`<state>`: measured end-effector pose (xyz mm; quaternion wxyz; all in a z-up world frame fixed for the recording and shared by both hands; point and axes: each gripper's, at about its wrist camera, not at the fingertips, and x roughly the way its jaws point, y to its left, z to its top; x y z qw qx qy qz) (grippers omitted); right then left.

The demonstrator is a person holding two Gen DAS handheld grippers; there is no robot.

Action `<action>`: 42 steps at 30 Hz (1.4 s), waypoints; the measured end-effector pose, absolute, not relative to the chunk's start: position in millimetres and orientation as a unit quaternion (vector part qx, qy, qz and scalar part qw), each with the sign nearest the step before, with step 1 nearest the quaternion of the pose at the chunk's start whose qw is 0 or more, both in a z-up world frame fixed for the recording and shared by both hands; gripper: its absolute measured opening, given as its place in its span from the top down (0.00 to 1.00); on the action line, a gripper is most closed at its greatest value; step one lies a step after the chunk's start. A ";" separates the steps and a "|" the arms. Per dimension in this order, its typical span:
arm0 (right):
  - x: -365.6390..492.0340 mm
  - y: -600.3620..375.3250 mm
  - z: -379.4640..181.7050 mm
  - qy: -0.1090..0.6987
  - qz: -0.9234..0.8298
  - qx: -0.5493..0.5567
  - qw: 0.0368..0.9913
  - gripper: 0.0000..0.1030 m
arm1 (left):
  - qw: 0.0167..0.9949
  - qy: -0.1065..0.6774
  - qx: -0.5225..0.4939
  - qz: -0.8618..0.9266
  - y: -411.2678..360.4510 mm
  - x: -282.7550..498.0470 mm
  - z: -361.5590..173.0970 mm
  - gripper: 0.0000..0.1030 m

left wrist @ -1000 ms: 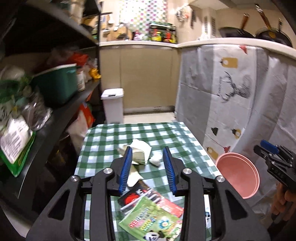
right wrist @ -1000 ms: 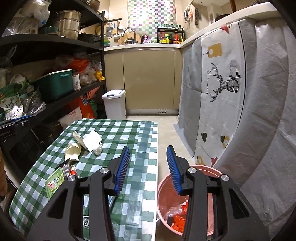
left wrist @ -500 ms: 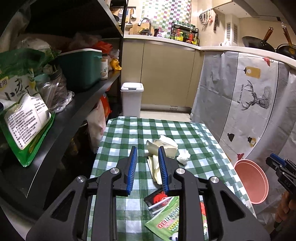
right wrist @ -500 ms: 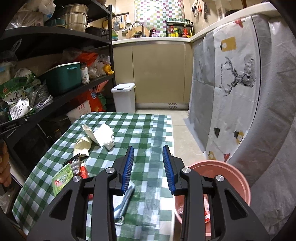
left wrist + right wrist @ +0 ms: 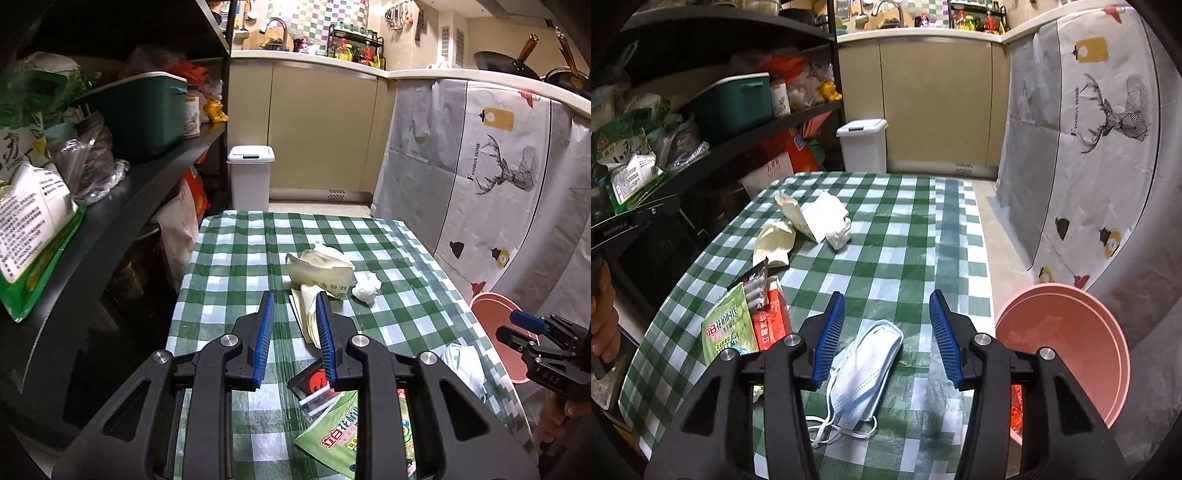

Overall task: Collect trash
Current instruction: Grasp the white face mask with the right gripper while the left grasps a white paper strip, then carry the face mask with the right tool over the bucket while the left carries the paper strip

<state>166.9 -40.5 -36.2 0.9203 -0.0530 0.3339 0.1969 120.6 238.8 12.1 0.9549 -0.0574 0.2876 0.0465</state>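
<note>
Trash lies on a green checked table (image 5: 240,266). My left gripper (image 5: 293,332) is open with a narrow gap, held above the table's near left part, empty. Beyond it lie a cream paper bag (image 5: 319,266), a flat cream wrapper (image 5: 304,314) and a crumpled tissue (image 5: 366,287). Below it lie a green packet (image 5: 332,439) and a black-red wrapper (image 5: 314,382). My right gripper (image 5: 886,332) is wide open, its fingers either side of a blue face mask (image 5: 866,369) on the table. A pink bin (image 5: 1063,343) stands at the table's right edge.
A black shelf rack (image 5: 122,192) full of bags and a green box runs along the left side. A white lidded bin (image 5: 250,177) stands on the floor beyond the table. A deer-print cloth (image 5: 1100,147) hangs over the counter on the right.
My right gripper swung from over the pink bin to the table, narrowed, then opened wide around the face mask. My left gripper narrowed and pulled back and left.
</note>
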 end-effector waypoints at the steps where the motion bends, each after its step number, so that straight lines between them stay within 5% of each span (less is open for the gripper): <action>1: 168.5 -39.7 -38.7 0.339 0.195 -0.052 0.919 0.53 | 0.955 0.289 -0.057 0.045 239.4 122.2 10.6 0.77; 24: 193.5 -21.1 -95.6 0.438 0.209 -0.085 0.870 0.49 | 0.925 0.374 -0.068 0.014 233.6 205.4 -68.3 0.77; 37: 197.0 -16.1 -98.8 0.434 0.224 -0.087 0.868 0.84 | 0.916 0.396 -0.068 0.018 235.1 226.6 -84.2 0.78; 39: 197.0 -17.1 -95.8 0.428 0.226 -0.086 0.871 0.90 | 0.914 0.401 -0.060 0.024 234.4 228.2 -86.0 0.91; 42: 196.8 -19.9 -90.9 0.418 0.223 -0.082 0.877 0.90 | 0.915 0.399 -0.055 0.034 235.7 227.2 -83.8 0.96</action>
